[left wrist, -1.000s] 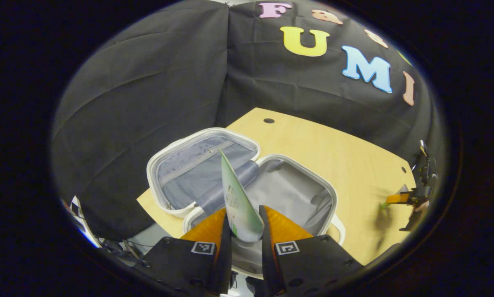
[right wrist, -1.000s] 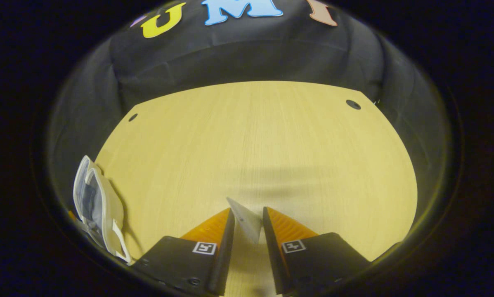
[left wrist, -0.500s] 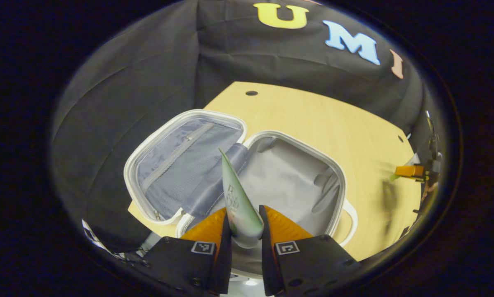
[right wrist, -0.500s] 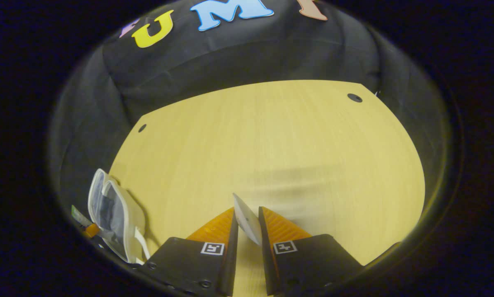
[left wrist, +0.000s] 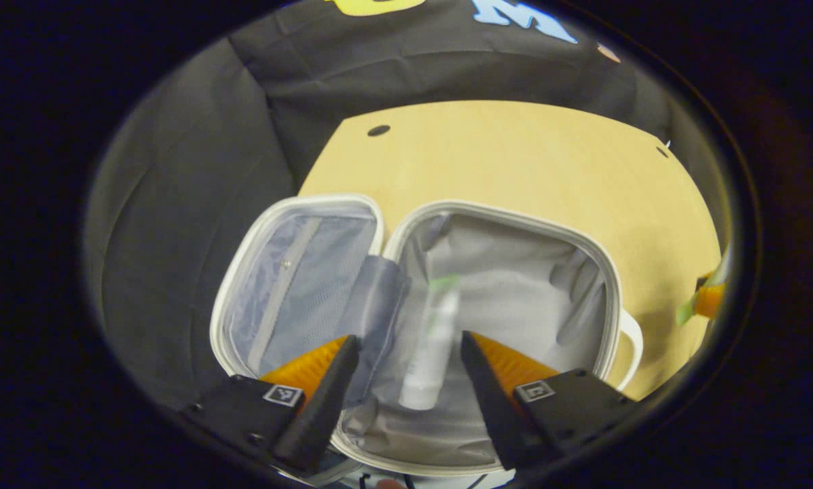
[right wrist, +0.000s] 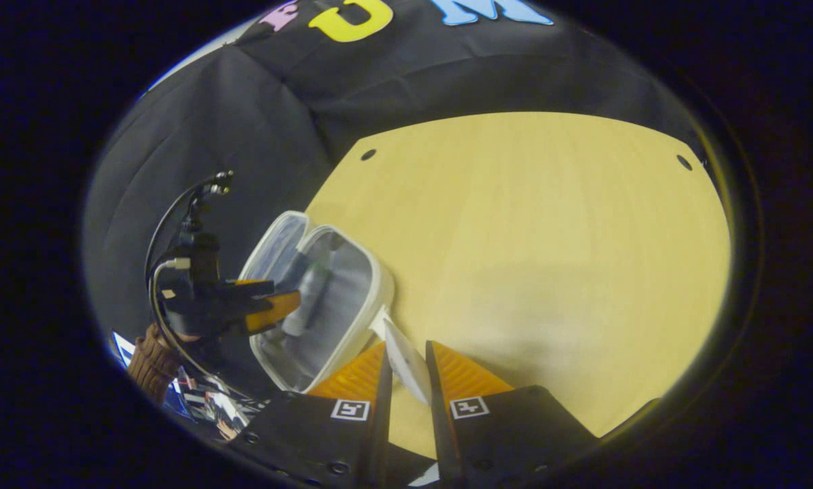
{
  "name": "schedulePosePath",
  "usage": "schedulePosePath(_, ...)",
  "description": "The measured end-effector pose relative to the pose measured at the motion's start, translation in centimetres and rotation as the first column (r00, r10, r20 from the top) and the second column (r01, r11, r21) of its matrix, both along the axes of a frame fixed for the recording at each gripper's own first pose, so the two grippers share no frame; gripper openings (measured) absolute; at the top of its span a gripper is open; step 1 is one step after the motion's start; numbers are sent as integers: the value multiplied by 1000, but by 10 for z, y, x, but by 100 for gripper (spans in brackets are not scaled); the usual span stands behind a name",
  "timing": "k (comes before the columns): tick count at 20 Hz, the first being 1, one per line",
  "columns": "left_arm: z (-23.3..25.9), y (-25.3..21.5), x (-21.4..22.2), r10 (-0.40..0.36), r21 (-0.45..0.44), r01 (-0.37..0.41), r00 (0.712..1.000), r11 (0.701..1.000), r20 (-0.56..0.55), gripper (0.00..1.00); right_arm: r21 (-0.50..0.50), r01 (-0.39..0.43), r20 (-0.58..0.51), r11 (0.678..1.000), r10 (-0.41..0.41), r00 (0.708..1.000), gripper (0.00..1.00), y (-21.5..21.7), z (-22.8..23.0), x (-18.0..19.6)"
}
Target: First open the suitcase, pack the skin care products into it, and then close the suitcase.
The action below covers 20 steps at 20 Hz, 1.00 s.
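A pale wooden desk stood before the black cloth wall, carrying the opened suitcase, its lid half with a zipped mesh pocket at ten o'clock of the deeper grey-lined half. In the left gripper view, the left tongs were spread wide apart, gripping nothing; a green-capped tube (blurred) showed between the fingers over the grey lining, touching neither finger; whether it rested on the lining could not be told. In the right gripper view, the right tongs were clamped on a flat white sachet over the desk, the suitcase at ten o'clock. The left tongs appeared there above the suitcase, with a brown sleeve below.
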<state>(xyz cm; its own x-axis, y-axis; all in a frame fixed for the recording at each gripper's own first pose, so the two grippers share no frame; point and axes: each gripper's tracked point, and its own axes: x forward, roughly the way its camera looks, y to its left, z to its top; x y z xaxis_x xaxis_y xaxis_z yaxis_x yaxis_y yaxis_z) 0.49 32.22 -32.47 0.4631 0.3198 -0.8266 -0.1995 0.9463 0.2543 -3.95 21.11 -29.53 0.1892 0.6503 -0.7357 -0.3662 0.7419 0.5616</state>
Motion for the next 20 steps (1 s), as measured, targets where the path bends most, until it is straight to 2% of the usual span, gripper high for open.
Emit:
schedulePosePath(1,7,3,1,-12,21,11,1000,1000,26,100,12,-21,-12,1000,21,1000,28,13,2,-7)
schedulePosePath(5,42,13,-10,-23,62,13,987,998,160,100,80,-80,-39,994,83,996,28,55,28,-22)
schedulePosePath(8,65,34,-29,7,66,-24,969,998,246,100,131,-112,-121,985,129,984,28,94,38,-41)
schedulePosePath(10,68,46,-46,24,50,-39,965,998,261,100,144,-129,-165,981,152,974,28,113,37,-52)
schedulePosePath(12,70,61,-65,55,50,-71,963,996,264,100,129,-153,-173,980,175,969,28,128,24,-52)
schedulePosePath(13,73,69,-75,75,53,-92,961,994,268,100,112,-161,-182,981,180,967,24,132,18,-54)
schedulePosePath(14,75,76,-85,96,53,-115,957,992,273,100,90,-163,-197,983,178,964,24,139,12,-52)
schedulePosePath(19,71,104,-128,193,31,-209,941,977,278,100,-9,-146,-239,989,140,961,28,157,-14,-41)
schedulePosePath(20,70,109,-135,205,29,-221,938,975,279,100,-29,-145,-238,989,134,962,24,157,-20,-39)
